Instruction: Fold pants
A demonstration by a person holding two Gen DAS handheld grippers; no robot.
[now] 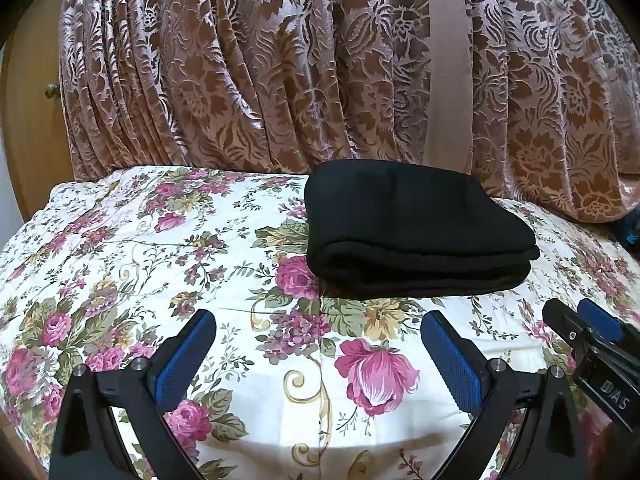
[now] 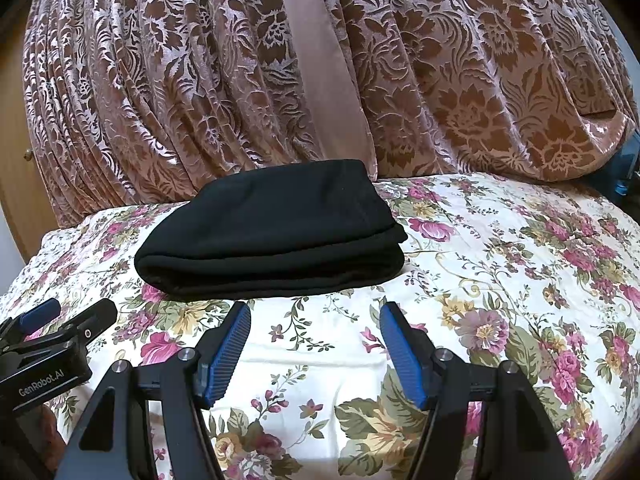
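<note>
The black pants (image 1: 412,228) lie folded in a thick stacked bundle on the floral bedsheet (image 1: 160,248), near the curtain. They also show in the right wrist view (image 2: 272,236). My left gripper (image 1: 318,320) is open and empty, held above the sheet just in front of the bundle. My right gripper (image 2: 315,312) is open and empty, also just in front of the bundle. Each gripper shows in the other's view, the right one at the right edge (image 1: 580,316) and the left one at the left edge (image 2: 68,312).
A brown and pink floral curtain (image 1: 320,60) hangs right behind the bed. A wooden cabinet door with a knob (image 1: 51,90) stands at the far left. A blue object (image 2: 624,184) sits at the far right edge.
</note>
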